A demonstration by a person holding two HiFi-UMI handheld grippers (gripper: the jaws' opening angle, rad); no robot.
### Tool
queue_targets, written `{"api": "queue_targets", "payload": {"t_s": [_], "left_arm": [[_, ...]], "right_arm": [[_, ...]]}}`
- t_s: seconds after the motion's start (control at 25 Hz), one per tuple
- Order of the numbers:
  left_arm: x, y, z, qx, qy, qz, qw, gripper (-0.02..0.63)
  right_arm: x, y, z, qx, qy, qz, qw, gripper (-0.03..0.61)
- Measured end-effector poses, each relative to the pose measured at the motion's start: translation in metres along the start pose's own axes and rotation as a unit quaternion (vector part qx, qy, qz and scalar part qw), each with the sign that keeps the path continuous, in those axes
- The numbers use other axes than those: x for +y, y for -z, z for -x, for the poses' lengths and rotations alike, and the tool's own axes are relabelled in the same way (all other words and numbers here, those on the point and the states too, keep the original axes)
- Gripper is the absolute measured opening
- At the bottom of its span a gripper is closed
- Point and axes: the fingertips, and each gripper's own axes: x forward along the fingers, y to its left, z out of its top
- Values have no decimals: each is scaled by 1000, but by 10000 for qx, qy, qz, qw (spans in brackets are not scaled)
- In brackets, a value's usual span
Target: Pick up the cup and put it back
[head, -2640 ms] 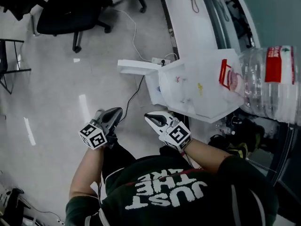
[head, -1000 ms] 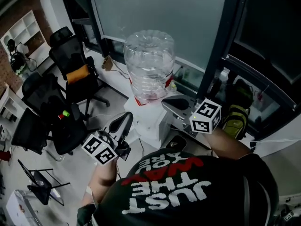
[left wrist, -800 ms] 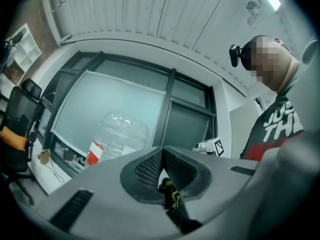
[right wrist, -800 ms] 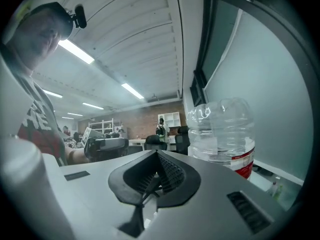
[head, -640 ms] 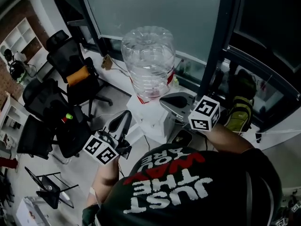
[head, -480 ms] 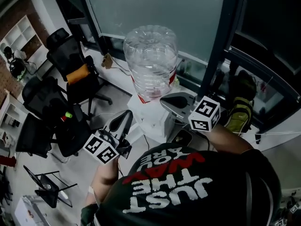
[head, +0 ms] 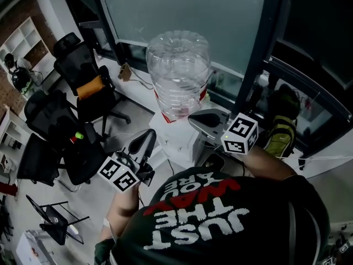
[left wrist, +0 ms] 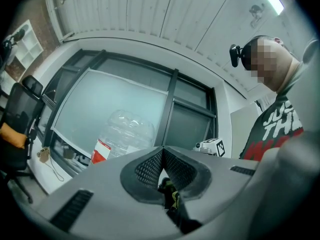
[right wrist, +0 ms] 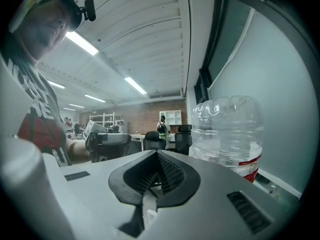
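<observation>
The big clear water bottle (head: 177, 70) with a red label stands neck down on the white dispenser (head: 177, 142) by the window, just ahead of you; whether any water is in it cannot be told. Black office chairs (head: 83, 76) stand to its left, one with something orange on its seat. Your left gripper (head: 144, 142) and right gripper (head: 203, 117) flank the dispenser, each with jaws pressed together on nothing. You cannot tell where the cup is or how it looks.
</observation>
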Motion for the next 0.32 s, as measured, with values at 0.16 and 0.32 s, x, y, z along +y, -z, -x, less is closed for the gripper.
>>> {"api": "queue_targets", "payload": {"t_s": [0.16, 0.32], "left_arm": [[-1, 0, -3, 33, 33, -26, 10000, 8], [1, 3, -3, 53, 5, 13, 10000, 8]], "right_arm": [[-2, 1, 2, 21, -4, 11, 10000, 32], [-3, 5, 2, 27, -44, 7, 10000, 32]]}}
